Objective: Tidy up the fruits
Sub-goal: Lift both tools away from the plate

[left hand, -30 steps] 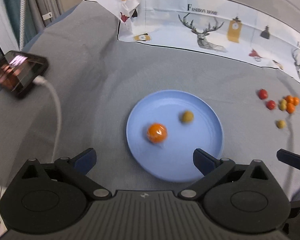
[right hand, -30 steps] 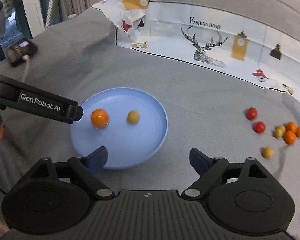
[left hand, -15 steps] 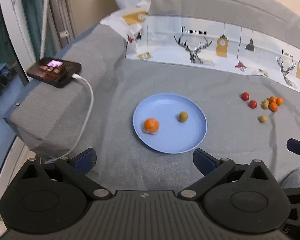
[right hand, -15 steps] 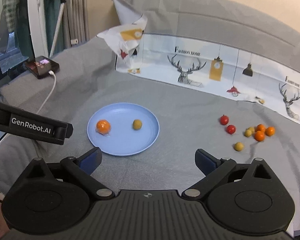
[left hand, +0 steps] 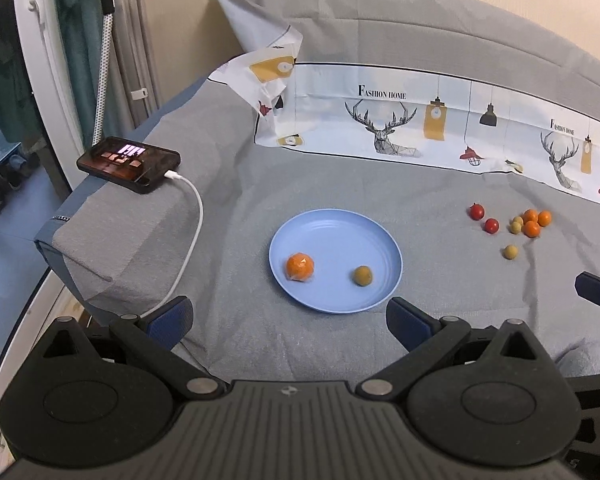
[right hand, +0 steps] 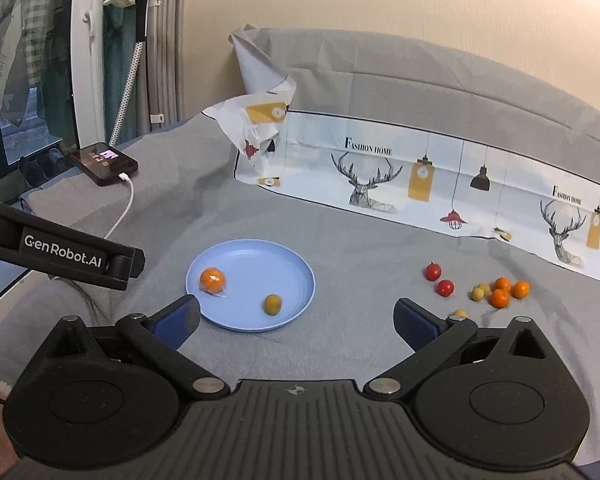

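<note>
A light blue plate (left hand: 340, 232) lies on the grey cover, holding a wrapped orange (left hand: 299, 267) and a small yellow-green fruit (left hand: 363, 275). To its right lie loose fruits: two red ones (left hand: 484, 218), several small orange ones (left hand: 534, 222) and yellow-green ones (left hand: 511, 251). My left gripper (left hand: 288, 318) hangs open and empty above the plate's near rim. My right gripper (right hand: 296, 320) is opening, with nothing between its jaws, held back from the plate (right hand: 260, 264). The left gripper's arm (right hand: 60, 254) shows at the left of the right wrist view.
A phone (left hand: 128, 164) with a white cable (left hand: 192, 232) sits on a raised grey ledge at the left, beyond which the surface drops to the floor. A deer-print cloth (left hand: 420, 128) lines the back. Curtains and a hanger pole stand far left.
Both grippers have drawn back and up from the plate, so the view is wider. The yellow-green fruit has rolled toward the plate's near rim. The right jaws have spread a little.
</note>
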